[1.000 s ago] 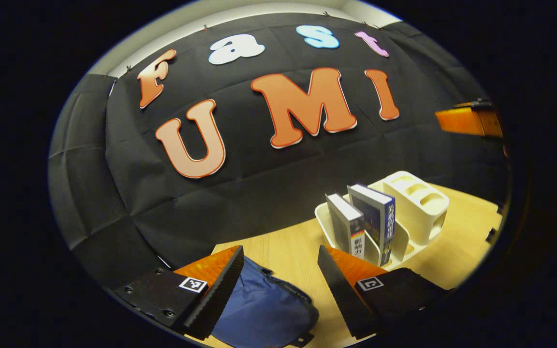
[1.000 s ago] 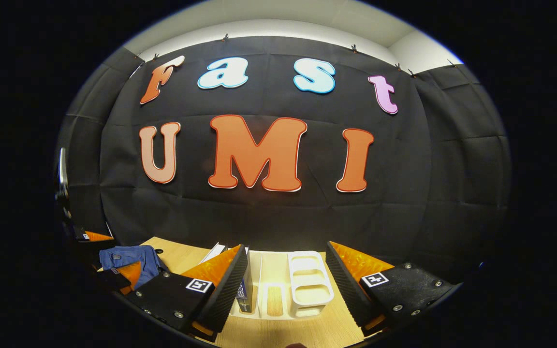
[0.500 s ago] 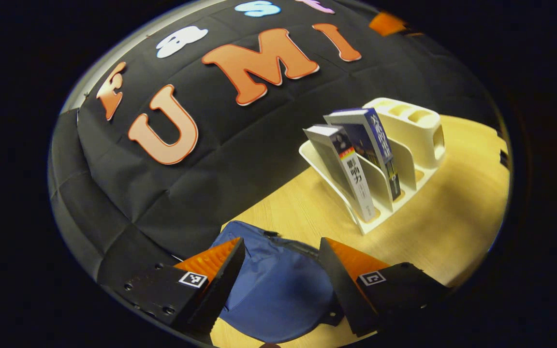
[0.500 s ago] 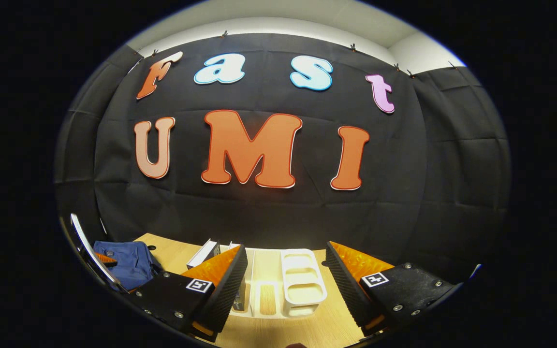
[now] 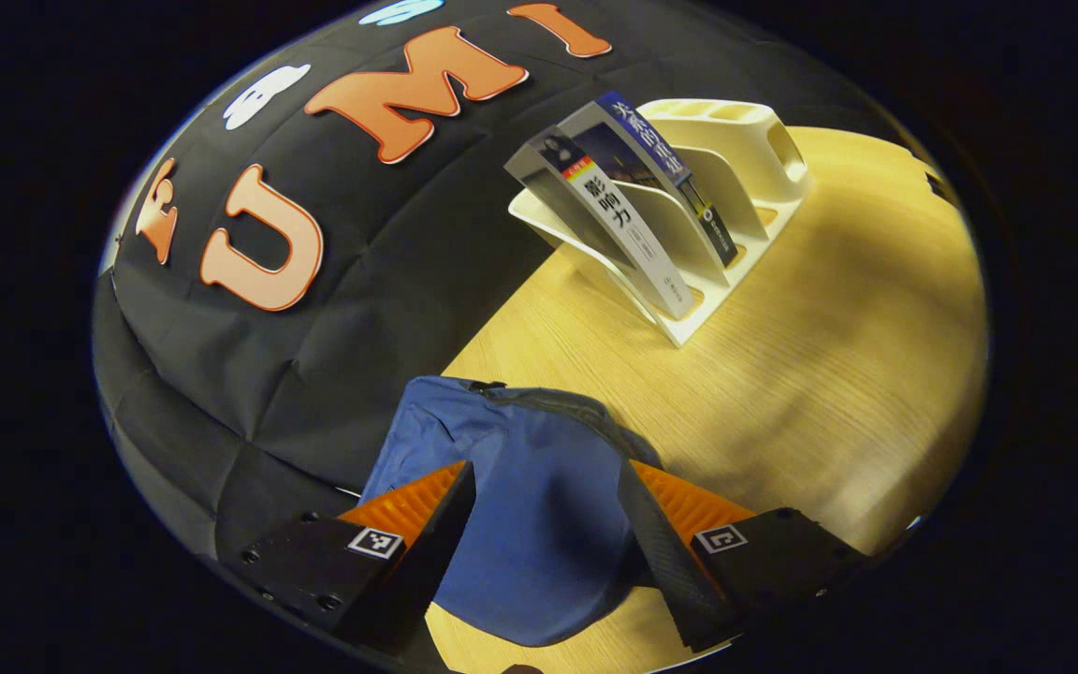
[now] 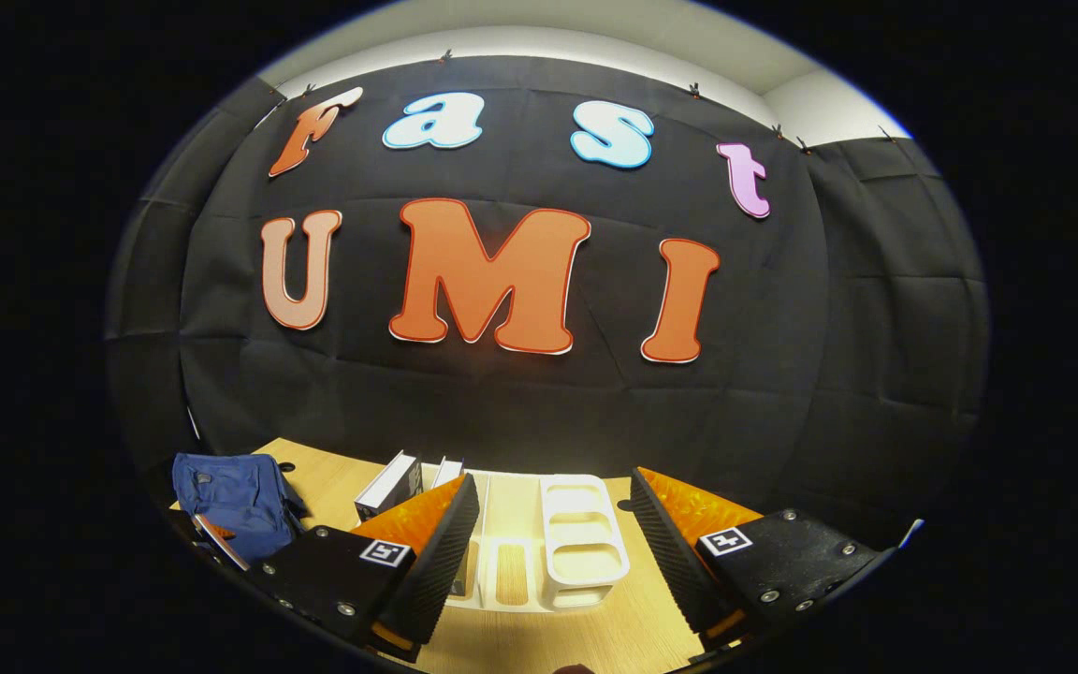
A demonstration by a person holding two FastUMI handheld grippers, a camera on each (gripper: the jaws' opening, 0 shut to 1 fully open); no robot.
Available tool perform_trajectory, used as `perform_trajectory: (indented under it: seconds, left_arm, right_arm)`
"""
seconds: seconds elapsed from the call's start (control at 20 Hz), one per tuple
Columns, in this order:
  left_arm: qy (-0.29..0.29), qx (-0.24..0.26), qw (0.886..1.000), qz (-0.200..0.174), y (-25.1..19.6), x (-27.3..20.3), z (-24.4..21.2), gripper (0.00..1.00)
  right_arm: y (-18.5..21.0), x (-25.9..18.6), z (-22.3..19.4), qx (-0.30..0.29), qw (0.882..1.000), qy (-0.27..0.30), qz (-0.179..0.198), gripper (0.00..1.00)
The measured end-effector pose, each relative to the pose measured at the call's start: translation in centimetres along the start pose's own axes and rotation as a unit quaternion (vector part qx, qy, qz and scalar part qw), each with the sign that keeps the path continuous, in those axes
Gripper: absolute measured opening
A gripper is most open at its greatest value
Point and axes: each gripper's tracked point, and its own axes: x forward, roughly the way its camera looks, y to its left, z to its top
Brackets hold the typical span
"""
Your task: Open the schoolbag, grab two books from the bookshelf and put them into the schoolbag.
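Note:
A blue schoolbag [image 5: 520, 487] lies on the wooden table [image 5: 810, 356], its zipper running along the far edge and shut as far as I can see. My left gripper [image 5: 544, 552] hangs open just above the bag, one finger on each side of it. Two books, a grey one [image 5: 609, 220] and a dark blue one [image 5: 665, 164], lean in a white bookshelf [image 5: 735, 150] beyond. In the right gripper view my right gripper [image 6: 553, 562] is open over the bookshelf [image 6: 581, 543], with a book [image 6: 389, 482] to its left and the schoolbag [image 6: 235, 491] at far left.
The black cloth wall [image 5: 333, 281] stands close behind the bag and the shelf. Bare tabletop stretches to the right of the bag in the left gripper view. The shelf has a compartmented holder [image 6: 584, 529] on its right half.
My left gripper has tipped down and come closer to the bag, which now lies between its fingers. The right gripper has hardly moved.

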Motion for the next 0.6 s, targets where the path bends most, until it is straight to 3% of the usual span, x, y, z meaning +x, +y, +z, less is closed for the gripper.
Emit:
perform_trajectory:
  seconds: [0.3, 0.6]
  left_arm:
    - [0.042, 0.008, 0.999, -0.027, -2.5, 0.5, -3.4, 0.98]
    - [0.068, -0.011, 0.998, -0.007, -2.1, 1.1, -5.4, 0.98]
  right_arm:
    - [0.3, 0.2, -0.3, -0.005, 1.000, 0.001, 0.000, 0.96]
    - [0.1, 0.2, -0.6, -0.001, 1.000, 0.005, -0.002, 0.96]
